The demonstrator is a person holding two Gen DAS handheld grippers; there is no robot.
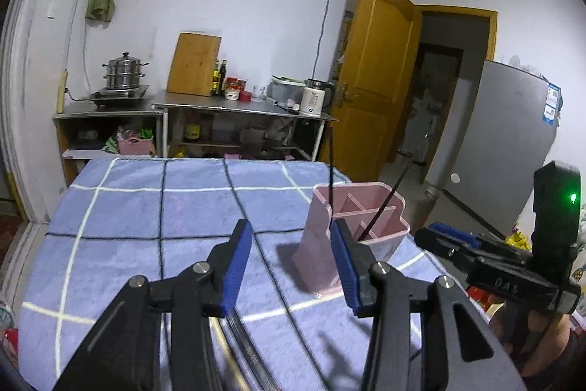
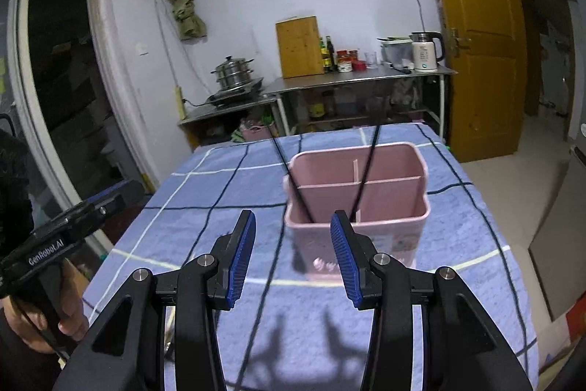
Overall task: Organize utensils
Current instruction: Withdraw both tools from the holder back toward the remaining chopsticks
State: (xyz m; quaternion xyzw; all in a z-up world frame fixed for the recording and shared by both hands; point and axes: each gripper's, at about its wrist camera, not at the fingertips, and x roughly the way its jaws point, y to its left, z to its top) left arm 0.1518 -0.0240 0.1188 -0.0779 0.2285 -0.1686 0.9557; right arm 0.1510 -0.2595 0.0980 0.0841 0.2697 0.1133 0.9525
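Looking from left to right, the left gripper (image 1: pixel 291 259) sat with its jaws partway open and nothing between them, hovering over the blue checked cloth (image 1: pixel 146 215) on the table. Under it, right at the bottom edge of the left wrist view, there were some shiny metal strips (image 1: pixel 241 347) on the cloth, probably more utensils, but too blurred to be sure.

Next over was the pink holder (image 2: pixel 357 207), standing upright on the cloth, split into compartments by thin dividers. Two black chopsticks (image 2: pixel 293 178) were already in it, both in the near compartment, leaning apart so the tops splayed out.

The right gripper (image 2: pixel 293 259) was parked just in front of the holder, jaws also partway open and empty, not touching the rim.

So by the look of it, this was the in-between bit: one pair dropped in, both hands free. The next move probably called for going back down to whatever was lying on the cloth, closing on one piece, and lifting it tip-down over a free compartment without knocking the light plastic holder.
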